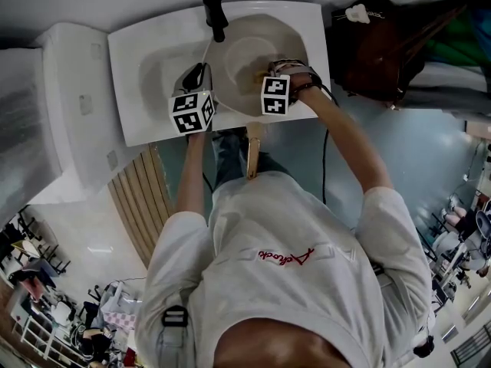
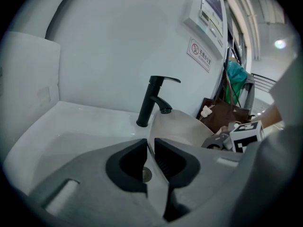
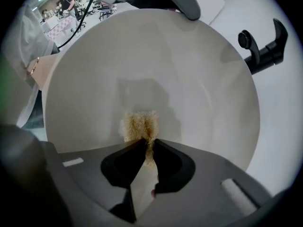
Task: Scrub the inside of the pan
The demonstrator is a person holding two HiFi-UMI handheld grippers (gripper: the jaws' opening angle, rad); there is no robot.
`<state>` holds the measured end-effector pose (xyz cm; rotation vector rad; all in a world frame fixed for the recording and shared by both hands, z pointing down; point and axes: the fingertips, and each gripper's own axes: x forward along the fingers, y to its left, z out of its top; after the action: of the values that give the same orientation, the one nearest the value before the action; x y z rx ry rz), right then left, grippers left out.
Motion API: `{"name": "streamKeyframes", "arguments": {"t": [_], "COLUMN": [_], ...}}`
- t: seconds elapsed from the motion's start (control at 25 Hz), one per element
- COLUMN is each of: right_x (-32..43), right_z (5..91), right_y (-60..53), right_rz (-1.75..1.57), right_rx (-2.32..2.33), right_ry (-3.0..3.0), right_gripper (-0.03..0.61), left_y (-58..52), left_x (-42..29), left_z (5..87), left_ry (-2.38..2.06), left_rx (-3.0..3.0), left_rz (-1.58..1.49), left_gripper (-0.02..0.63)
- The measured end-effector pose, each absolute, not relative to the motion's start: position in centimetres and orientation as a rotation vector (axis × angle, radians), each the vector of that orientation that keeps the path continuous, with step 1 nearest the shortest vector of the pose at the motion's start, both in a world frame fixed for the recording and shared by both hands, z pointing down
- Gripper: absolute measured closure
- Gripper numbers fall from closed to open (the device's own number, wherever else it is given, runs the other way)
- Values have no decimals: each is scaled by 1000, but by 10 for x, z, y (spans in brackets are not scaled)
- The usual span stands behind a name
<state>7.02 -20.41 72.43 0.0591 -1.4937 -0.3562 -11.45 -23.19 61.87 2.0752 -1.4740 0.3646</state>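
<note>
A cream pan (image 1: 244, 52) with a wooden handle (image 1: 253, 153) lies tilted in the white sink (image 1: 146, 75). My left gripper (image 1: 201, 73) is shut on the pan's thin rim (image 2: 150, 148) at the left side, jaws (image 2: 150, 156) pinching it. Inside the pan, my right gripper (image 1: 261, 79) points steeply down and is shut on a tan fibrous scrubber (image 3: 139, 126). The scrubber presses on the pan's inner surface (image 3: 180, 70) near the lower middle, just beyond the right gripper (image 3: 147, 145).
A black faucet (image 1: 215, 14) stands at the sink's back edge, just behind the pan. A dark brown bag (image 1: 383, 44) sits right of the sink. A white block (image 1: 61, 106) is to the left, and wooden slats (image 1: 138, 198) lie below the counter.
</note>
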Motion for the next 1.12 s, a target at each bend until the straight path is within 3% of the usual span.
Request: {"name": "streamKeyframes", "arguments": {"t": [1.12], "right_x": [-25], "right_z": [719], "right_y": [-190], "right_rz": [-381], "right_rx": [-16], "right_ry": [-1584], "right_gripper": [514], "left_y": [-233], "left_x": [-114], "left_z": [617], "left_ry": [-1478], "left_rx": [2061], "left_rz": [351], "left_gripper": [566]}}
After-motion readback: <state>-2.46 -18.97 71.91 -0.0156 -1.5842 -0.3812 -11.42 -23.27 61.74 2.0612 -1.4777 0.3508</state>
